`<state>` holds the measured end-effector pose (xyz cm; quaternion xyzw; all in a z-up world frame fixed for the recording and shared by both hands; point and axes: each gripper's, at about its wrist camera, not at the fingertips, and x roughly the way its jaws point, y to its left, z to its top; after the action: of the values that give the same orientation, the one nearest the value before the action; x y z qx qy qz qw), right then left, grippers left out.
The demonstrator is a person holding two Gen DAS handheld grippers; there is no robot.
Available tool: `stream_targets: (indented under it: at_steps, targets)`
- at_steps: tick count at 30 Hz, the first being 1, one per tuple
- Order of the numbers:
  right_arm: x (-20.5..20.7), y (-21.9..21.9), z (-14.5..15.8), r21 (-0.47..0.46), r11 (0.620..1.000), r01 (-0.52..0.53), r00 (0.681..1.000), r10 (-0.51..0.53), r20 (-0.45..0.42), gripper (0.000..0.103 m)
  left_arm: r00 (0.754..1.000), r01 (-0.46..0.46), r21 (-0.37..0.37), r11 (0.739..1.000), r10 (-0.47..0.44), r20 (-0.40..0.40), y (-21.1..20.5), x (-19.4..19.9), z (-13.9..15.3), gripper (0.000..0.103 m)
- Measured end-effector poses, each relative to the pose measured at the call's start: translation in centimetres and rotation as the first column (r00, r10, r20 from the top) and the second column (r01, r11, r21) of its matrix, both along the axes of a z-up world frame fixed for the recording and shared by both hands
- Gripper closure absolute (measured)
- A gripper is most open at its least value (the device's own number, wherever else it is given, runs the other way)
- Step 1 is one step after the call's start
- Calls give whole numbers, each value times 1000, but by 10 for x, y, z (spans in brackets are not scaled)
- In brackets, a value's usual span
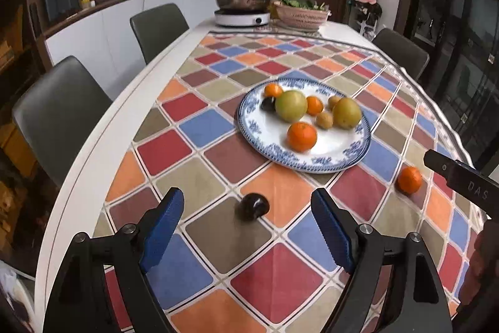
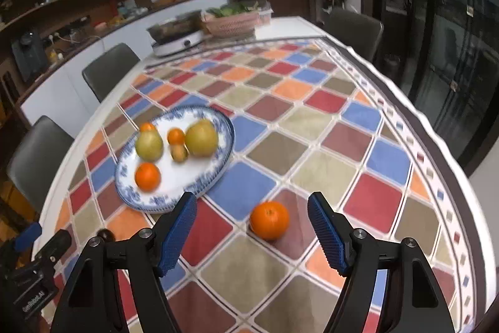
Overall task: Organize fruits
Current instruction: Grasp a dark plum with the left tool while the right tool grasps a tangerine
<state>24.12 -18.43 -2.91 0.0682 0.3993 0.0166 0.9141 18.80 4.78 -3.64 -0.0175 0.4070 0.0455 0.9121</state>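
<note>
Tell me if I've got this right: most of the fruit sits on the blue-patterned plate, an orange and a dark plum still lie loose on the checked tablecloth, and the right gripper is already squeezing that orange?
Not quite. The right gripper is not squeezing the orange; its jaws stand open either side of it, clear of the fruit, as the right wrist view shows. The rest holds: most fruit is on the blue-patterned plate, and the dark plum lies loose on the checked tablecloth.

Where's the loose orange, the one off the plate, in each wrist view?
Left wrist: loose orange at far right, on the cloth beside the plate.
Right wrist: loose orange low centre, ahead of the open right gripper.
Shared landmark: the plate.
</note>
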Motion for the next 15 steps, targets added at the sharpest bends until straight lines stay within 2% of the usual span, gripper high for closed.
stream_targets:
  at_steps: [4, 11, 15]
  targets:
    - [4, -2, -20, 2, 1000, 19, 998, -18, -57, 29, 1000, -5, 29, 1000, 5, -30, -1, 4, -17, 19]
    - [9, -4, -43, -15, 999, 39, 993, -41, -107, 29, 998, 5, 35, 999, -2, -67, 0, 14, -38, 20]
    - [14, -5, -53, -16, 999, 45, 991, -46, -126, 29, 996, 15, 33, 999, -12, -91, -1, 21, -47, 29]
